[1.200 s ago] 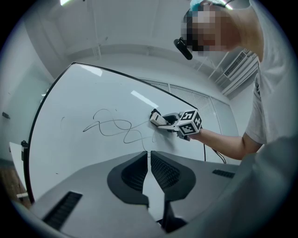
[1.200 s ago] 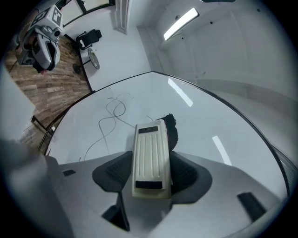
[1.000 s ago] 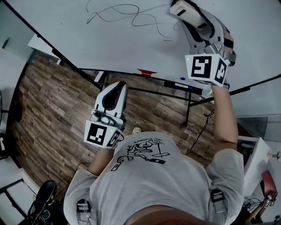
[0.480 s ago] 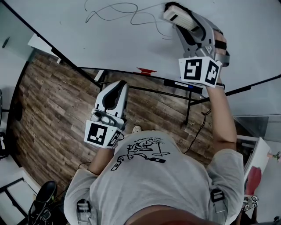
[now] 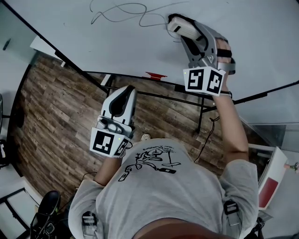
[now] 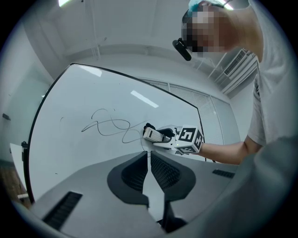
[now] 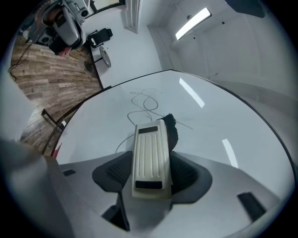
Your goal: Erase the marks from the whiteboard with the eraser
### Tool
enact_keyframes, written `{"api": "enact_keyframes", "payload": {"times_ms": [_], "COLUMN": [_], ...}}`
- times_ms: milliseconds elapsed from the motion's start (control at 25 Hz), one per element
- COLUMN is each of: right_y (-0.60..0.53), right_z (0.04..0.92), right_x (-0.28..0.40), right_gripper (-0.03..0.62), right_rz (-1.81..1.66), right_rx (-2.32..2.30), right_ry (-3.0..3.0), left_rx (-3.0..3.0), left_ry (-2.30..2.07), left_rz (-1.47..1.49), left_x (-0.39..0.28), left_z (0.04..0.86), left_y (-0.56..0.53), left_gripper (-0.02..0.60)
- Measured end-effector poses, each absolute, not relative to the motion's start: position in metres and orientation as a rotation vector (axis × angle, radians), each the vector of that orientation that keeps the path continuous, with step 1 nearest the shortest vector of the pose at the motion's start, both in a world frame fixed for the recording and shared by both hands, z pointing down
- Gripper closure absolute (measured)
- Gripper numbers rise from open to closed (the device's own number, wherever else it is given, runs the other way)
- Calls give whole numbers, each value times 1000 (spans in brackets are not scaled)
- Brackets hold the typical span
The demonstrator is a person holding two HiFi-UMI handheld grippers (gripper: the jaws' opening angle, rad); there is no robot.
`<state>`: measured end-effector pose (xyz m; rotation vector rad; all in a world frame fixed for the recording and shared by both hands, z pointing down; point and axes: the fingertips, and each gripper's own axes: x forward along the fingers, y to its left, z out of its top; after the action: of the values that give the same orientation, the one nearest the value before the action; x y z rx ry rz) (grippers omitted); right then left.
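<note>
Upper center of head view: right gripper [image 5: 187,33] up at whiteboard [image 5: 117,46], jaws clamped on cream eraser [image 5: 179,26] by its 2 long sides, dark felt side facing board. Eraser sits at right end of scribbled marks [image 5: 126,10]; loops run off toward upper left. Left gripper [image 5: 125,93] lower, center-left, over wooden floor [image 5: 51,112], apart from board, jaws closed together, nothing between them.
</note>
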<state>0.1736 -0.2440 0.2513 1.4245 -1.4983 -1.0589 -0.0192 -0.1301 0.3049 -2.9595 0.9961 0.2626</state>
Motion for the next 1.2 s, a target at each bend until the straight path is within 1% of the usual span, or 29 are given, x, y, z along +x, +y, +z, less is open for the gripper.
{"api": "enact_keyframes", "payload": {"times_ms": [800,1000,1200], "right_y": [-254,-256,-256], "right_z": [319,352,356], "right_x": [161,157,156], "right_gripper": [335,334,335], "right_rz": [-1079,-1063,-1090], "right_rx": [1308,1243,1250], "right_ry": [-1474,-1469,-1445], "left_rx": [-2957,-2956,-2955], "left_ry": [1020,1025,1029], "left_rz": [271,274,279], "left_x": [-24,-26,-29], "left_z": [305,306,305], "left_y": [-133,-131,-127], "left_gripper": [545,545,545]}}
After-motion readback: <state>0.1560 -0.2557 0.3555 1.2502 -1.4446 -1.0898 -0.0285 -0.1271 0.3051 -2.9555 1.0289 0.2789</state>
